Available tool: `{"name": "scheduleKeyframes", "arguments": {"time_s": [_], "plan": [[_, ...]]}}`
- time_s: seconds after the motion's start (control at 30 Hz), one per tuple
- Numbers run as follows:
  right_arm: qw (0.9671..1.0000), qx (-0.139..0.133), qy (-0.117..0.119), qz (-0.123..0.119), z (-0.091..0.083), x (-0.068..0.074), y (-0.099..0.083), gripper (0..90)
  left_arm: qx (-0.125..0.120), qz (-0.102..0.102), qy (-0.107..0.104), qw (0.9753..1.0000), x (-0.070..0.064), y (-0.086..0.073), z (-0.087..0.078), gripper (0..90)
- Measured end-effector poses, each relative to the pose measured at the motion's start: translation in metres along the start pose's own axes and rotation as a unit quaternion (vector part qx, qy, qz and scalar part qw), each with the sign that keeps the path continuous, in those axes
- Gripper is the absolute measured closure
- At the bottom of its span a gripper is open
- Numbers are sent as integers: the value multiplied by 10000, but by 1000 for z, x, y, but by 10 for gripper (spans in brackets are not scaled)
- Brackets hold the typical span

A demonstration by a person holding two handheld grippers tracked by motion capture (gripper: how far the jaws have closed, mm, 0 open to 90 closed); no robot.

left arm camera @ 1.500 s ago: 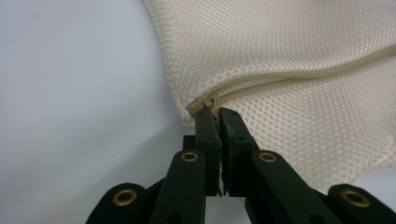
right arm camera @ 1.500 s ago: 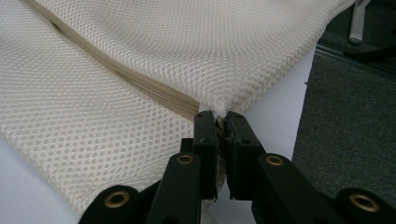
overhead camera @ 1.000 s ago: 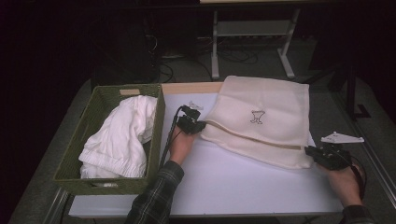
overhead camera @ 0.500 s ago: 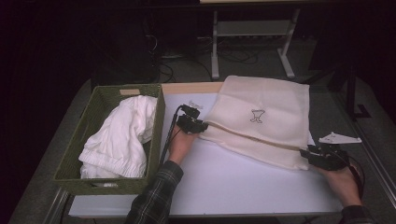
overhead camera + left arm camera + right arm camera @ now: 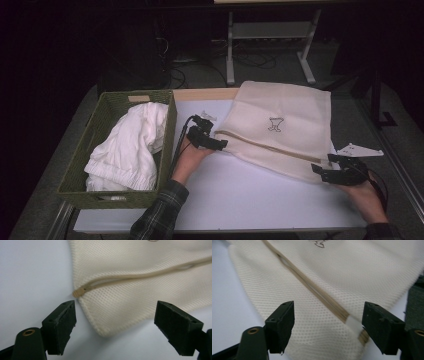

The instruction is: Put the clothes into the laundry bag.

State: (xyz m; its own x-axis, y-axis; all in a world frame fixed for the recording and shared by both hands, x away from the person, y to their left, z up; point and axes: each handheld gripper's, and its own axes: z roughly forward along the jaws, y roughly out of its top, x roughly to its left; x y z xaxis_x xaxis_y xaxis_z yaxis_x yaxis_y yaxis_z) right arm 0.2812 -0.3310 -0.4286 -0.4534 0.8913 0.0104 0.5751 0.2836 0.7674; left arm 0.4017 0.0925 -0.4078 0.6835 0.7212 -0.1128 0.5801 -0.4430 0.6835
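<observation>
A cream mesh laundry bag [image 5: 280, 125] lies flat on the white table [image 5: 240, 195], with a small dark logo and a tan zipper line [image 5: 140, 277] across it. My left gripper [image 5: 220, 145] stands open at the bag's near left corner [image 5: 100, 322], jaws on either side of it. At the bag's near right corner, my right gripper [image 5: 320, 172] is open too, and the zipper's end [image 5: 352, 322] lies between its jaws. A green woven basket [image 5: 85, 165] at the left holds crumpled white laundry [image 5: 130, 145].
The table's wooden far edge [image 5: 205, 93] runs behind the basket and bag. A white metal frame [image 5: 270, 30] stands on the dark floor beyond the table. Grey carpet borders the table on the right [image 5: 400, 130].
My right gripper has moved left, in toward the bag's near right corner. The left gripper has stayed at the near left corner.
</observation>
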Motion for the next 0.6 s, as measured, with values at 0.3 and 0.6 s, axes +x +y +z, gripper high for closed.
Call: {"name": "scheduleKeyframes", "arguments": {"time_s": [0.3, 0.6], "plan": [[9990, -39, 330, -310, 5, 27, 7, 183, -110, 153, -161, 9997, -19, -11, -22, 140], [9961, -112, 642, -600, 12, 52, 9, 130, -78, 288, -315, 9991, -33, -20, -40, 131]]}}
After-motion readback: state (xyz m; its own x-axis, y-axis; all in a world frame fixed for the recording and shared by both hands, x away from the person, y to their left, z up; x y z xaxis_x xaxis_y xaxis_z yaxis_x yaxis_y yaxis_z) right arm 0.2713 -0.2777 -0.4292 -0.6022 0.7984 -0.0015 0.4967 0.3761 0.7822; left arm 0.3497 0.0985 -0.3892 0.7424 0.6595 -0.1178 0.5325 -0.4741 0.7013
